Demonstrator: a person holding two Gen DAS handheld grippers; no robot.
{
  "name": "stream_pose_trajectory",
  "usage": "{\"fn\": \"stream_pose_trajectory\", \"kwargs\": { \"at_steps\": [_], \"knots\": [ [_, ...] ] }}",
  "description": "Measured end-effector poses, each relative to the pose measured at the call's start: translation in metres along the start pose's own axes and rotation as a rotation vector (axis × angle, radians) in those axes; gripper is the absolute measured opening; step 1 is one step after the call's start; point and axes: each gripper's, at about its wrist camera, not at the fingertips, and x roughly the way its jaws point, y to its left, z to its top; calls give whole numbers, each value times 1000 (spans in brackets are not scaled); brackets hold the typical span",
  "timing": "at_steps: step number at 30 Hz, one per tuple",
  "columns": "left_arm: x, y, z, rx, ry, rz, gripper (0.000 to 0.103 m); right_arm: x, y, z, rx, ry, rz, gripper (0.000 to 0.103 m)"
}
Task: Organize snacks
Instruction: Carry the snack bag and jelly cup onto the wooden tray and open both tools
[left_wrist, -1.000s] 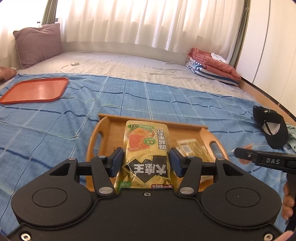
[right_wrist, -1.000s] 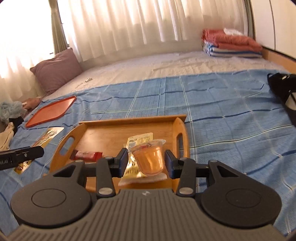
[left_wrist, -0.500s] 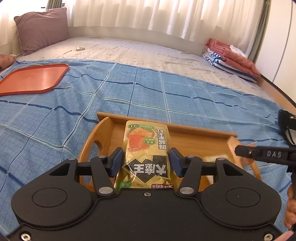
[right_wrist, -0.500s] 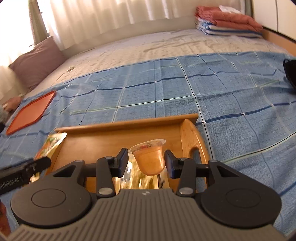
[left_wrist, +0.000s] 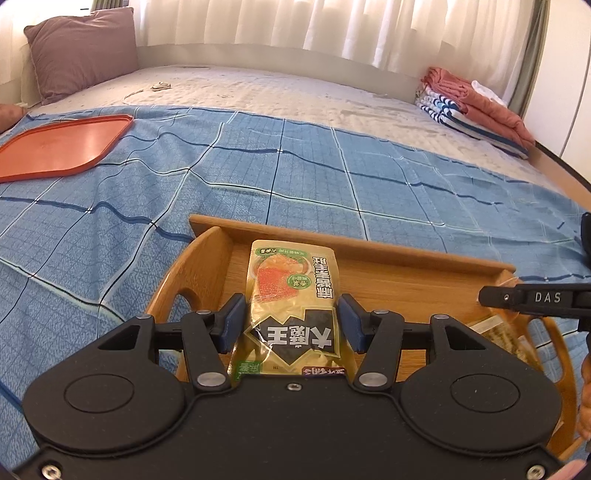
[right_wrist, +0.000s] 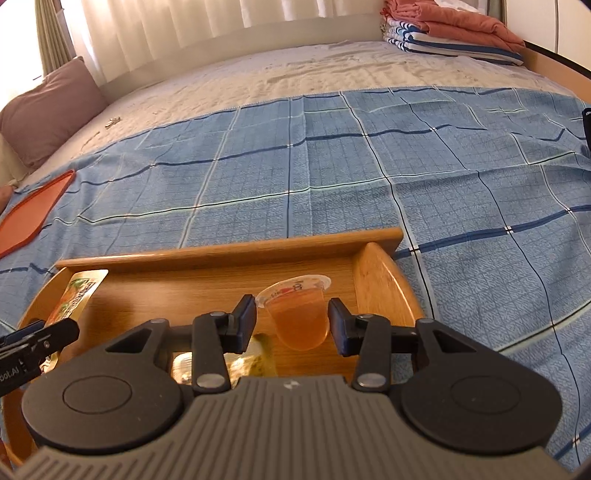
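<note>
Starting at the left fingers (left_wrist: 233, 323): closed in on a yellow pouch (left_wrist: 291, 291), pinching its lower half from both sides, printed face up, far end poking well out ahead of the tips. Gripped low like that, presumably, to lay the long end down first. Poised over the left end of a wooden tray (left_wrist: 406, 260), just inside the handle cut-out. Looks like the drop spot, flat along the side wall to leave the middle free. Touching the tray floor or not? Cannot tell.

Now the right fingers (right_wrist: 338, 325): clamped on a jelly cup (right_wrist: 299, 319), caught at its upper wall just under the rim, lid tipped a little away. Kept near upright, likely so as to land it on its base rather than roll it. Just below and left of the tips, a clear packet (right_wrist: 255, 356) on the tray floor, half hidden behind the fingers; contents hard to make out. Ahead of the tips, bare tray floor up to the far wall and the right handle. Room for the cup there, beside the packet and not on top of it.

Reading the step: both snacks brought in over the tray, neither let go yet. Next, by the look of it: lower, spread, back off. Worth watching: cup toppling on release, pouch sliding toward the middle.

Farther out: blue checked blanket (right_wrist: 332, 166) under the tray, an orange tray (left_wrist: 62, 147) well off left, a pillow (left_wrist: 81, 51) beyond it, folded towels (left_wrist: 476, 107) far right.
</note>
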Motion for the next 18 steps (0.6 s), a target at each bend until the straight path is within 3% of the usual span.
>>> {"fn": "stream_pose_trajectory", "kwargs": {
  "at_steps": [8, 11, 14, 16, 18],
  "knots": [
    [8, 1, -5, -1, 11, 6, 53, 6, -1, -2, -3, -5, 9, 47],
    [9, -1, -6, 8, 15, 14, 57, 5, -1, -2, -5, -7, 5, 53],
    [7, 0, -6, 3, 20, 29, 63, 1, 2, -2, -28, -15, -3, 67],
    [2, 2, -6, -2, 17, 28, 79, -5, 4, -2, -33, -21, -2, 68],
    [-6, 2, -6, 8, 4, 28, 83, -13, 6, -2, -37, -27, 5, 72]
  ]
}}
